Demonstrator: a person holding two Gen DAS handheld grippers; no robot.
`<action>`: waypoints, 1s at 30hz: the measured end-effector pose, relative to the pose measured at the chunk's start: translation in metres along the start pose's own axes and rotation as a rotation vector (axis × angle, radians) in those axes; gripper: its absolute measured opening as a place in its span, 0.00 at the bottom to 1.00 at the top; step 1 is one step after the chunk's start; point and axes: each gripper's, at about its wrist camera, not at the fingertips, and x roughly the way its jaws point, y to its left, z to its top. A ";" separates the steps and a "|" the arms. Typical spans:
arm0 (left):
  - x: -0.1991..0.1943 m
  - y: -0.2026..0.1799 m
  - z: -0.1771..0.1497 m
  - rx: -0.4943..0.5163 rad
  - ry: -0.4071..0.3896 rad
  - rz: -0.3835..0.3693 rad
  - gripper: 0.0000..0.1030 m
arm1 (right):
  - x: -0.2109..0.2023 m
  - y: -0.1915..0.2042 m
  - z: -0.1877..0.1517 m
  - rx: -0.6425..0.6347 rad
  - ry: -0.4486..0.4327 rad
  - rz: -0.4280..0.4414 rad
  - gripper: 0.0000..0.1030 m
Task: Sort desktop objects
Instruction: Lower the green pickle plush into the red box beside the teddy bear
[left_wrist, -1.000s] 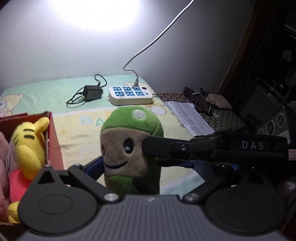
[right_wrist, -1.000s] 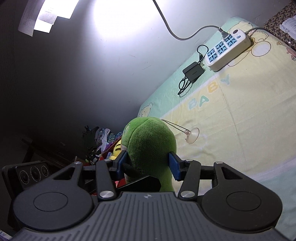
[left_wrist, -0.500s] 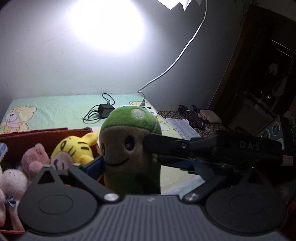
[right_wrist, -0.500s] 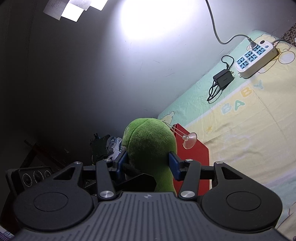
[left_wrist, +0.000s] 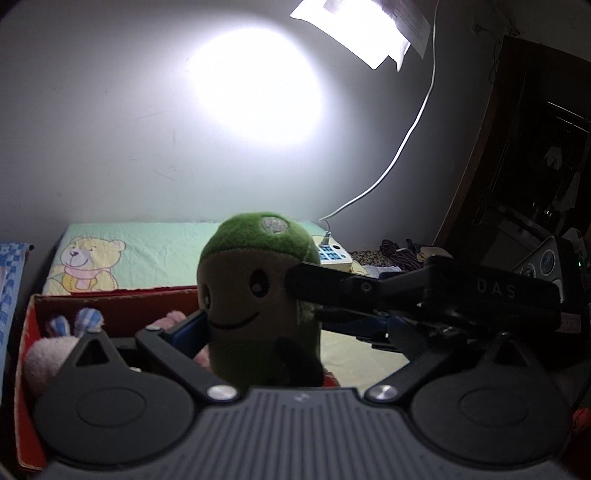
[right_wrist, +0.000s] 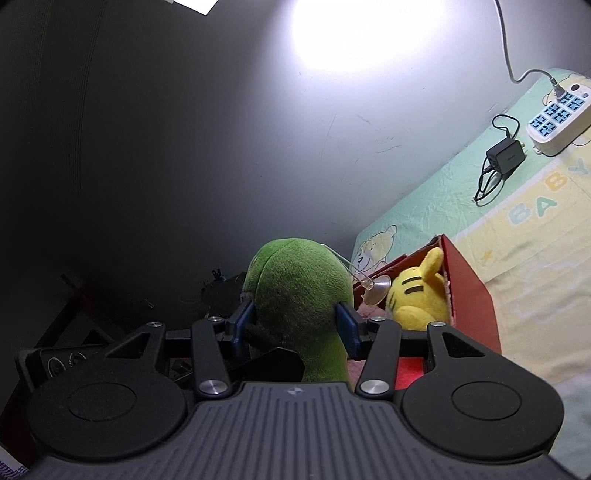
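1. Your right gripper (right_wrist: 295, 328) pinched the green plush toy (right_wrist: 301, 295) at both sides, blue pads pressed into its fabric.
2. Your left gripper (left_wrist: 255, 328) also had the toy between its fingers; one blue pad touched the toy's side, the other was hidden, so I could not tell whether it gripped.
3. The toy was upright, held over the near edge of the red box (right_wrist: 469, 288).
4. The box sat on the tabletop (right_wrist: 535, 266) and held a yellow tiger toy (right_wrist: 421, 295) and a pink plush (left_wrist: 48, 362).
5. A power strip (right_wrist: 557, 118) and a black charger (right_wrist: 504, 157) lay well apart from the box, near the wall.
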 end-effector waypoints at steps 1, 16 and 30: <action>-0.003 0.004 0.000 -0.001 -0.005 0.012 0.97 | 0.004 0.002 -0.001 -0.002 0.003 0.006 0.50; -0.016 0.071 -0.016 -0.065 0.041 0.147 0.97 | 0.090 0.018 -0.028 0.022 0.146 0.082 0.50; 0.008 0.081 -0.035 -0.068 0.134 0.096 0.98 | 0.091 0.001 -0.042 0.065 0.202 -0.023 0.51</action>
